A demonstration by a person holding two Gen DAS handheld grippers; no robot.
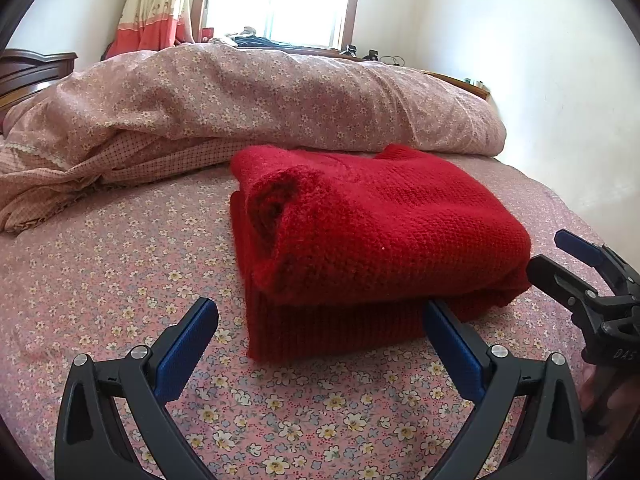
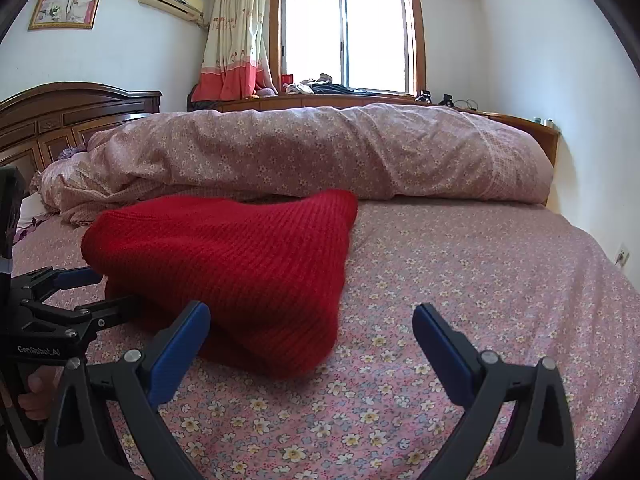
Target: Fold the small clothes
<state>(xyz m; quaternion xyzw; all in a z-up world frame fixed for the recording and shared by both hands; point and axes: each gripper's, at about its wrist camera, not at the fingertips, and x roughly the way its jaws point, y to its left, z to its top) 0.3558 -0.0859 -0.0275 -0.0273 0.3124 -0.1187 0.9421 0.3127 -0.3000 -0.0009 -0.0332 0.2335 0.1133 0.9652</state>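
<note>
A red knitted sweater (image 1: pixel 372 232) lies folded into a thick square bundle on the flowered bed sheet (image 1: pixel 120 280). My left gripper (image 1: pixel 320 312) is open just in front of the bundle's near edge, with nothing between its blue pads. In the right wrist view the same sweater (image 2: pixel 224 264) sits left of centre. My right gripper (image 2: pixel 312 320) is open too, its left pad (image 2: pixel 180 352) beside the bundle's near corner and bare sheet between the fingers. Each gripper shows at the edge of the other's view, the right gripper (image 1: pixel 560 260) at the right and the left gripper (image 2: pixel 96 292) at the left.
A rolled pink flowered duvet (image 2: pixel 320 148) lies across the bed behind the sweater. A dark wooden headboard (image 2: pixel 60 116) stands at the left, and a white wall (image 2: pixel 580 120) runs along the right. A low cabinet with clutter (image 2: pixel 320 92) sits under the window.
</note>
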